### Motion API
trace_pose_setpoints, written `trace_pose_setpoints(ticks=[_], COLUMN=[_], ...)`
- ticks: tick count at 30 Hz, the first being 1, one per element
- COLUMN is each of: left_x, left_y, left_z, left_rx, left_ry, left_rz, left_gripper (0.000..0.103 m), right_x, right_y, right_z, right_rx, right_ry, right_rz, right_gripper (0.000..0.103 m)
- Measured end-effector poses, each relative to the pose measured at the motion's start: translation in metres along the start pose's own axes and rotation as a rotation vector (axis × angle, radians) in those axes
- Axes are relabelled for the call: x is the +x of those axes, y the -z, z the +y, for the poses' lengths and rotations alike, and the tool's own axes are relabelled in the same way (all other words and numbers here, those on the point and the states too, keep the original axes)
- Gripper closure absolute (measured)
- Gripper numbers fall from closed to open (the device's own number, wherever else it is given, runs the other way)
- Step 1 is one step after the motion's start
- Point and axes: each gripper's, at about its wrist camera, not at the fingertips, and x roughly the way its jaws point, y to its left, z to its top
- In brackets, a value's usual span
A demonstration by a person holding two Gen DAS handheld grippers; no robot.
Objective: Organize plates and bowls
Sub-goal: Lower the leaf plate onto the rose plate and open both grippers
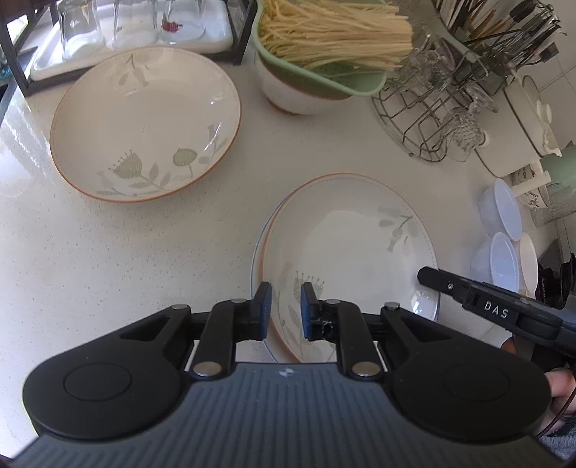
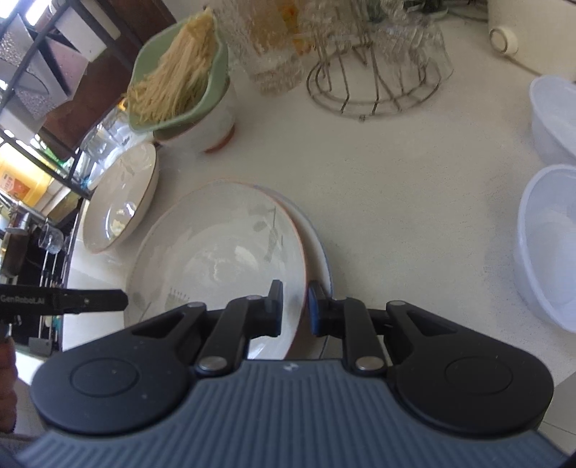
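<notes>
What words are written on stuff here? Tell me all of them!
"DAS": on the right hand-held gripper, seen from the left wrist camera.
"GenRobot.AI": on the left hand-held gripper, seen from the right wrist camera.
Orange label at the far left: print too blurred to read.
The plates and bowls carry only flower patterns.

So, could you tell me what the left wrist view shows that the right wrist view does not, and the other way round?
Only the left wrist view shows the cutlery rack, the upturned glasses on the white tray, and the whole loose flowered bowl.

Only the right wrist view shows the dark shelving and the right gripper shut on the rim of the near flowered bowl.

Both show that bowl on a plate, the noodle basket, the wire glass stand, and the clear plastic bowls.
</notes>
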Motion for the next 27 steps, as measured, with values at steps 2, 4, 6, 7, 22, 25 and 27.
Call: trace_pose_setpoints(ticks=[2,4,6,7,22,25,27], left_x=[-0.005,-0.012,-0.021,-0.026,-0.091,-0.105,-0.113], left_y=[0.000,0.000,-0.001,-0.001,-0.014,-0.015,-0.014], left_z=[-0.003,-0.006,-0.012,-0.016,-0.055,-0.059,-0.060], left_rx=[0.012,0.026,0.049,0.066,0.182,0.182,0.183], left_ry=[-0.001,-0.002,-0.013,-0.017,-0.010,0.003,0.017], left_rz=[-0.016,-0.034,-0.058,-0.074,-0.258,-0.288,-0.306], left_gripper=[0.085,0.085,0.085,0.085,0.085,0.085,0.085], right_x=[-0.006,-0.010,-0.012,-0.015,-0.085,-0.095,-0.102], right_y=[-0.002,-0.004,-0.006,-0.006,-0.031,-0.032,-0.031], right_z=[0.000,-0.001,0.000,0.002,0.036,0.039,0.042], right_rx=[0.014,0.036,0.039,0.037,-0.045,-0.033,-0.047], right_ry=[0.007,0.001,-0.002,-0.005,-0.027,-0.050,-0.055], right_rz=[-0.038,-0.056,-0.066,-0.074,-0.280,-0.298,-0.312], right_gripper=[0.084,0.084,0.084,0.084,0.084,0.084,0.084])
